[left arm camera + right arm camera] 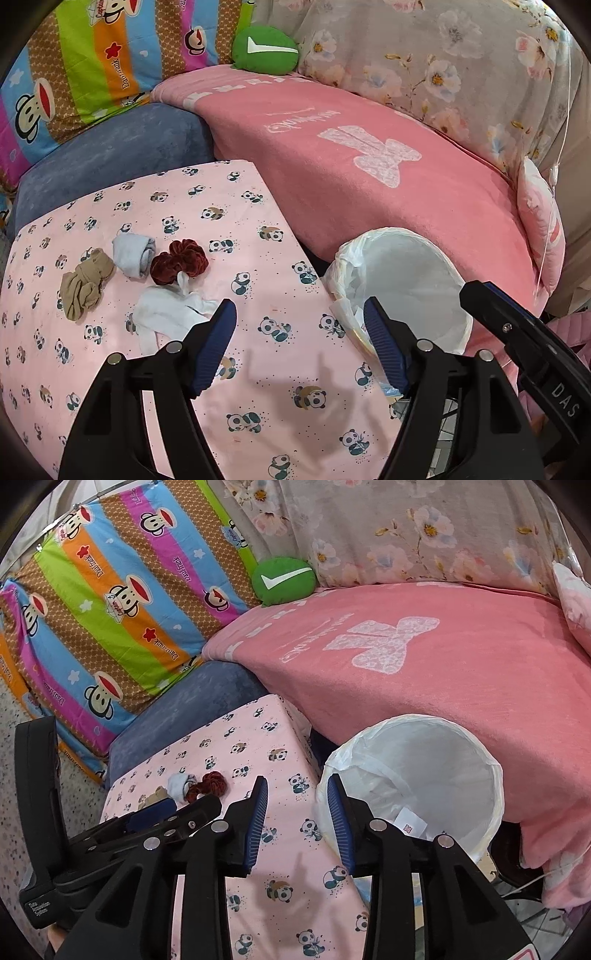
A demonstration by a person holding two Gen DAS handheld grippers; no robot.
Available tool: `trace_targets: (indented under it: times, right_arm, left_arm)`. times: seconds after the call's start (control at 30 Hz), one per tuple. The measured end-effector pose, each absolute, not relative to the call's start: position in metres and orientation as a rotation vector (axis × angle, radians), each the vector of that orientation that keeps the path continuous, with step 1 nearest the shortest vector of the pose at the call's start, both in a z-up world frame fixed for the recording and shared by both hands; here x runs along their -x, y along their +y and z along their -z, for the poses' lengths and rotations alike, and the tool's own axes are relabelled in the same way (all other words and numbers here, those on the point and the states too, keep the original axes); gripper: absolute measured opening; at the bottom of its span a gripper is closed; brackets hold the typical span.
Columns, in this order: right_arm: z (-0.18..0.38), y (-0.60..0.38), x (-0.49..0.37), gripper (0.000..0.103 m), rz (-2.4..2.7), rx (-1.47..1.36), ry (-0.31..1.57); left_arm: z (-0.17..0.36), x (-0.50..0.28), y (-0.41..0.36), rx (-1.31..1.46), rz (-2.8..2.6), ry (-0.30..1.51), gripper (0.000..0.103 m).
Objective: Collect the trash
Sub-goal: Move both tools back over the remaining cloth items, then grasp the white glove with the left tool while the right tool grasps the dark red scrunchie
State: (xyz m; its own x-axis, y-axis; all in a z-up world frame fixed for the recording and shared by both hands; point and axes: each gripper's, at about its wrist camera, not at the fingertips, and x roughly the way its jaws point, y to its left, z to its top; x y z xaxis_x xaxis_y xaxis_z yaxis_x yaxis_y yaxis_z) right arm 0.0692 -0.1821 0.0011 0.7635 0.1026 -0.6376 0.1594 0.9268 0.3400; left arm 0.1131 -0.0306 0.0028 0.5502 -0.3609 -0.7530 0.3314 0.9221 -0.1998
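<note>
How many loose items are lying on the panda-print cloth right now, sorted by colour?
White: 1, crumpled white cloth
Pale blue-grey: 1, rolled sock
Dark red: 1, velvet scrunchie
Tan: 1, bunched stocking
Total: 4, all lying on the panda-print cloth, left of the lined bin.

I see a soft cloth cover (288, 280) with pandas, a fuzzy pink blanket (369, 184), a thin shiny plastic bag (491, 786) in the bin, and a dark red velvety scrunchie (180, 261).
</note>
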Motion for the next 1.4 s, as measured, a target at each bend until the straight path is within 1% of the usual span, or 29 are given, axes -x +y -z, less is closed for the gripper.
trace_targets:
  times: [0.07,0.2,0.63,0.97,1.4]
  right_arm:
    - [0.0,-0.175,-0.071,0.037,0.024,-0.386,0.712]
    - [0.002,-0.161,-0.073,0.04,0.015,-0.366,0.723]
    - [0.016,-0.121,-0.083,0.04,-0.038,-0.353,0.766]
    - [0.047,-0.089,-0.096,0.04,-0.068,-0.369,0.832]
    - [0.079,-0.068,-0.13,0.04,-0.085,-0.362,0.9]
  left_arm:
    - [-0.001,-0.113,-0.022,0.047,0.397,0.898,0.072]
    - [0.005,-0.116,-0.008,0.067,0.376,0.909,0.073]
    - [0.037,-0.127,0.052,0.129,0.279,0.978,0.073]
    - [0.074,-0.14,0.095,0.173,0.192,1.056,0.073]
    - [0.109,-0.184,0.092,0.194,0.218,1.144,0.073]
